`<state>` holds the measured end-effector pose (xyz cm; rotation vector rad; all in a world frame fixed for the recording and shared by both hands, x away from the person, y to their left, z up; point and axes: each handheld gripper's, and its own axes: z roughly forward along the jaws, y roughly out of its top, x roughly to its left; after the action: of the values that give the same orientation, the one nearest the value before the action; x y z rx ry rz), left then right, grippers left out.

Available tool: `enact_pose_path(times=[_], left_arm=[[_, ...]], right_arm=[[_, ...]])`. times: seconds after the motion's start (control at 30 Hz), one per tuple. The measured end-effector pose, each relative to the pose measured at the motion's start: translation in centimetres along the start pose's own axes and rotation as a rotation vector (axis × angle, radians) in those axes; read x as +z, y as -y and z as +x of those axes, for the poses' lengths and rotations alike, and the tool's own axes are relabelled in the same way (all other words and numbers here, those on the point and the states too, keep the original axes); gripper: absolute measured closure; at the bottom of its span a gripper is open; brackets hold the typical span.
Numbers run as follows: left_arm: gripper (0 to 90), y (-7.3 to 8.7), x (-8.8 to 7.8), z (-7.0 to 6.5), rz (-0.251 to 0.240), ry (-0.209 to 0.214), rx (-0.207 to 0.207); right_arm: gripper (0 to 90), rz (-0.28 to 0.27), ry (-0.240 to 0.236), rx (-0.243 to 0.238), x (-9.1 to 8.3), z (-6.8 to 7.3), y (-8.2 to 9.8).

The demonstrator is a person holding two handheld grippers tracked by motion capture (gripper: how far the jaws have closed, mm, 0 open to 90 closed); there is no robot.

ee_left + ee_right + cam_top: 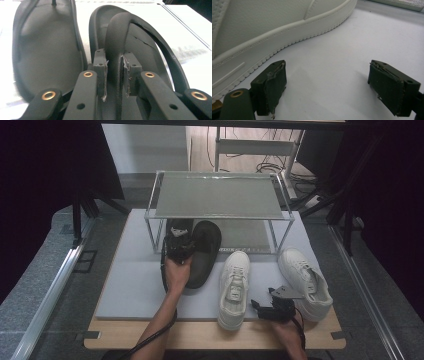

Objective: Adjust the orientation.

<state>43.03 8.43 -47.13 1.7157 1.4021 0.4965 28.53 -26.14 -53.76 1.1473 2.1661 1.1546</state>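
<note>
At the rack's foot | black slipper (150, 50): matte, thick arched strap, beside its twin | left gripper (115, 75) jaws clamp that strap | right gripper (327, 85) jaws wide, empty

A wire rack (218, 195) stands at twelve o'clock on the grey mat (135, 280), its top shelf bare. At five o'clock on the mat lie two white sneakers, well apart: one (234, 287) near the middle with its toe toward twelve, the other (305, 281) at four o'clock, angled toward eleven. The mat rests on a wooden table (200, 336). Beyond the rack, at twelve o'clock, cables (272, 167) trail on the floor.
</note>
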Motion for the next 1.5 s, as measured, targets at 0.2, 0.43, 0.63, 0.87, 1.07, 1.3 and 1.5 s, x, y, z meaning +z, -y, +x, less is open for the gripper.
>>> enact_pose_path(times=[0.2, 0.43, 0.63, 0.87, 1.07, 1.3, 1.5], left_arm=[[75.8, -0.1, 1.6, -0.3, -0.02, -0.026, -0.039], [76.0, 0.0, 3.1, -0.3, -0.031, -0.08, -0.056], [75.7, -0.1, 3.7, -0.1, -0.01, -0.1, -0.068], [65.8, 0.0, 2.9, 0.1, 0.009, -0.079, -0.04], [64.8, 0.7, 0.9, 0.6, 0.018, -0.035, 0.012], [71.3, 1.4, -1.9, 0.8, 0.029, 0.067, 0.106], [83.2, 2.4, -4.2, 0.4, 0.038, 0.154, 0.166]], right_arm=[[15.0, 0.0, 0.0, 0.0, 0.0, 0.0, 0.0], [15.0, 0.0, 0.0, 0.0, 0.0, 0.0, 0.0], [15.1, 0.0, 0.0, 0.0, 0.0, 0.0, 0.0], [15.0, 0.0, 0.0, 0.0, 0.0, 0.0, 0.0], [15.0, 0.0, 0.0, 0.0, 0.0, 0.0, 0.0], [15.0, 0.002, 0.0, -0.004, 0.0, 0.0, 0.0], [15.1, 0.003, 0.0, -0.002, 0.0, 0.0, 0.0]])
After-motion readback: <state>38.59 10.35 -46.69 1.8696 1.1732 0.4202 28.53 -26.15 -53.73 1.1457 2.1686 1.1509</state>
